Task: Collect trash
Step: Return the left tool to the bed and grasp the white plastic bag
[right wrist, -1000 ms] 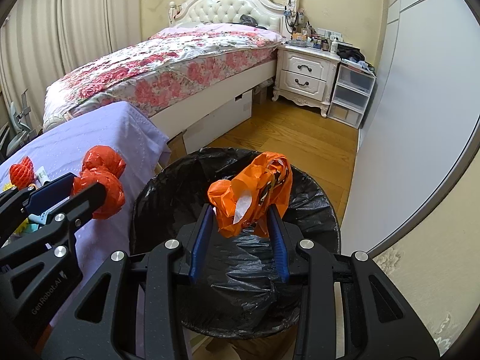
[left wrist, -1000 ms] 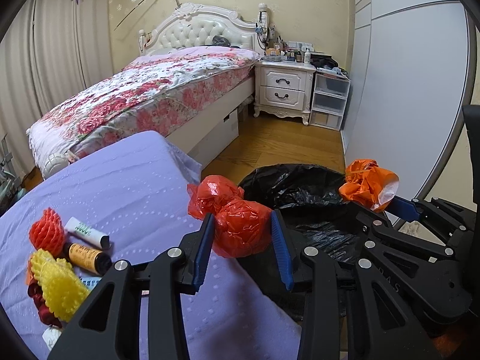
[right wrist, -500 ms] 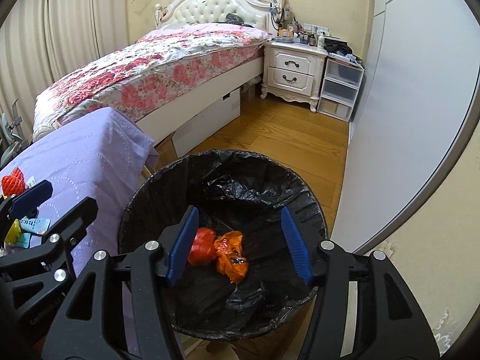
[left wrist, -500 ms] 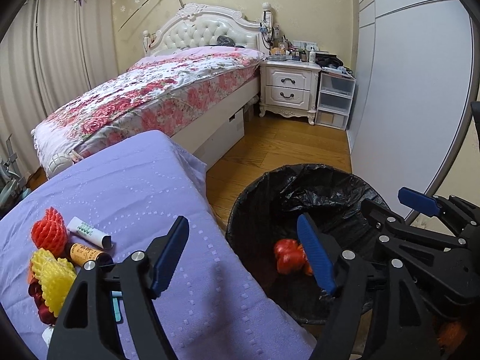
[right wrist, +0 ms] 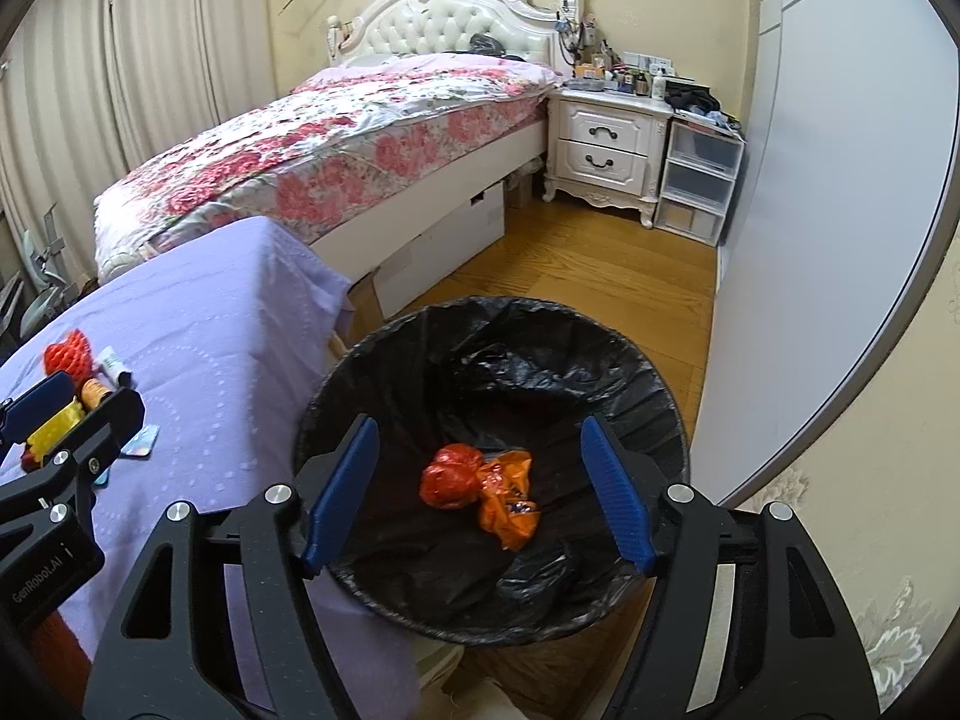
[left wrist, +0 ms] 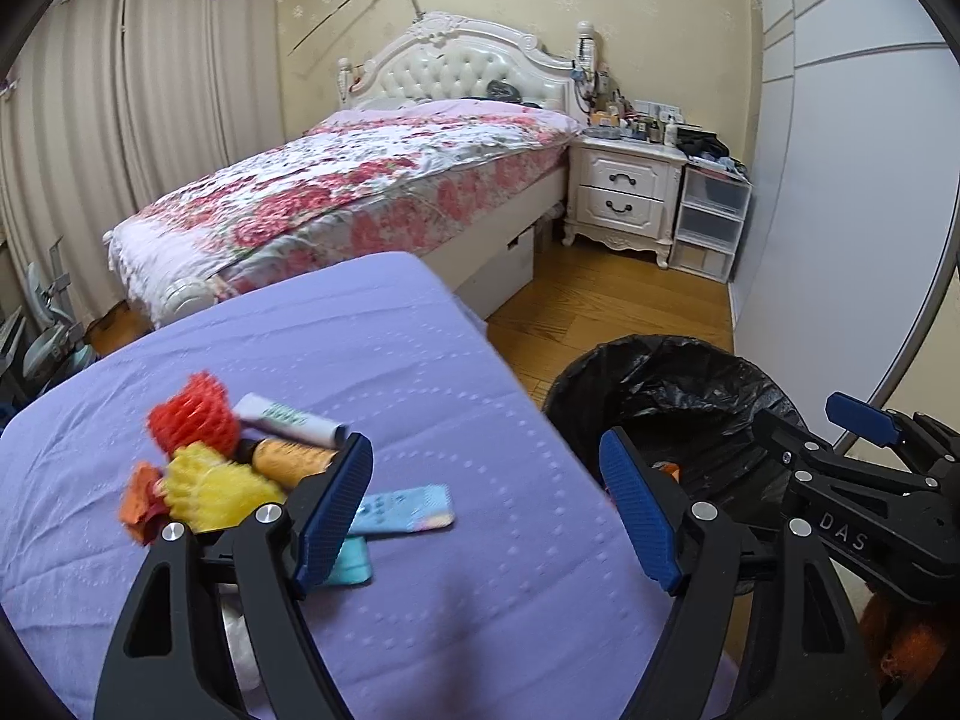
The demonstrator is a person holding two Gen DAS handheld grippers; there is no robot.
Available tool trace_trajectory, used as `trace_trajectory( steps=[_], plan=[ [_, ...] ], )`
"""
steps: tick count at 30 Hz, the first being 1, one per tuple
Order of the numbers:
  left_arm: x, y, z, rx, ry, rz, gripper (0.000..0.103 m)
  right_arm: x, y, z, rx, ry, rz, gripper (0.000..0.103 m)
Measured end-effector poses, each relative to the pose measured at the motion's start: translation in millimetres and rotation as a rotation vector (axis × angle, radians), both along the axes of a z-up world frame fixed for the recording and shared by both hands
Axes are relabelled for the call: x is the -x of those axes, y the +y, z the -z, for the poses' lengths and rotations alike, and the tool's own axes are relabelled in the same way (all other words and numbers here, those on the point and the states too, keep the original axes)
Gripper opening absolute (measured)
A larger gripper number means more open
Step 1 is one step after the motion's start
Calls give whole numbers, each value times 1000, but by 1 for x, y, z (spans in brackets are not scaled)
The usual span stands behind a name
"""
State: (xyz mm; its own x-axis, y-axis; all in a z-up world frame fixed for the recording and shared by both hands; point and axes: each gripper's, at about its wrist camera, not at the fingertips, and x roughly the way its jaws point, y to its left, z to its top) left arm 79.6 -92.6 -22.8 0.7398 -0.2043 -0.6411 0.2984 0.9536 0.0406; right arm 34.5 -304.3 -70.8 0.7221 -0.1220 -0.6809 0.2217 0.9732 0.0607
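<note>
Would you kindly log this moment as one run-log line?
left gripper: open, empty | right gripper: open, empty | red bag, orange bag: in bin

Left tool (left wrist: 486, 504) gapes above blurred trash (left wrist: 198, 468).

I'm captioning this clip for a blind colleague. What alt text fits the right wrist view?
Open right tongs hover empty over a black-lined trash bin holding a red bag and an orange bag. Left: a purple-covered table with leftover clutter, the left tongs above it.
</note>
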Motion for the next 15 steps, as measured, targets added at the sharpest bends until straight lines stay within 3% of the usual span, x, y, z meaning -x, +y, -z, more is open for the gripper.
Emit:
trace_trajectory(
  steps=[15],
  plan=[
    [41, 86, 7, -24, 7, -192, 76, 22, 74, -3, -43, 7, -170, 69]
  ],
)
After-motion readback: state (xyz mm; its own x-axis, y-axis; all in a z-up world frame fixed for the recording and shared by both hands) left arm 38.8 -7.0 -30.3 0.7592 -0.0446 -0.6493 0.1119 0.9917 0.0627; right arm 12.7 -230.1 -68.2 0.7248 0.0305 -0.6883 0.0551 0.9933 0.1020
